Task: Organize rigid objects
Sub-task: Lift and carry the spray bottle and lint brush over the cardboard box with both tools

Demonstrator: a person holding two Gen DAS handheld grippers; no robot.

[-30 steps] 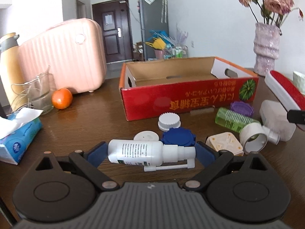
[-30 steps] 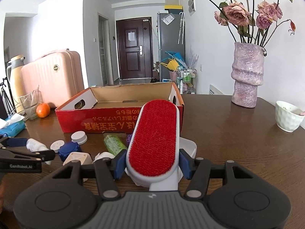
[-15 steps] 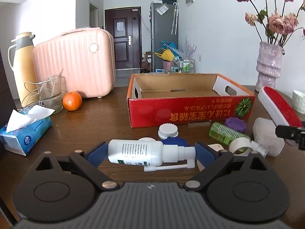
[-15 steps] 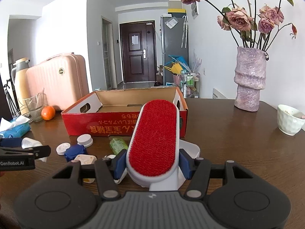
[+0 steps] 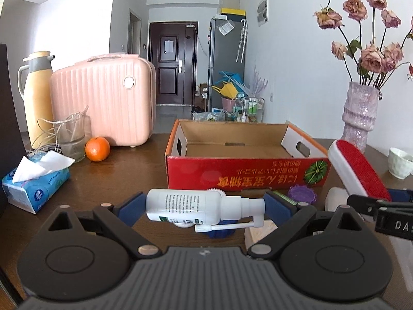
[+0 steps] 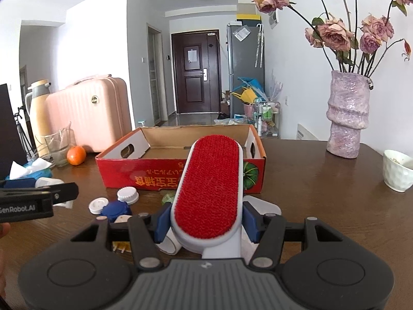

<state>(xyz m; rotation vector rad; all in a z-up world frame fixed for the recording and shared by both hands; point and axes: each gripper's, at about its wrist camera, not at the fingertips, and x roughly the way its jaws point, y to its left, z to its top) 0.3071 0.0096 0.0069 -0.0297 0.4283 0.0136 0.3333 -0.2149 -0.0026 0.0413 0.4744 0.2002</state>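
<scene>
My left gripper (image 5: 204, 206) is shut on a white spray bottle (image 5: 196, 205), held crosswise above the table in front of the red cardboard box (image 5: 245, 175). My right gripper (image 6: 206, 222) is shut on a red-faced lint brush (image 6: 210, 180), held above the table just before the box (image 6: 144, 178); the brush also shows in the left wrist view (image 5: 358, 170). The box is open and looks empty. Small items lie on the table below: white caps (image 6: 127, 195), a blue cap (image 6: 116, 209), a purple lid (image 5: 302, 193).
A pink suitcase (image 5: 103, 103), thermos (image 5: 38, 95), glass beaker (image 5: 69, 137), orange (image 5: 97, 149) and tissue pack (image 5: 33, 183) stand at the left. A vase of roses (image 6: 347, 116) and a white cup (image 6: 397, 169) stand at the right.
Both grippers have risen with their loads; the table items now sit lower in view and partly hidden behind the left gripper.
</scene>
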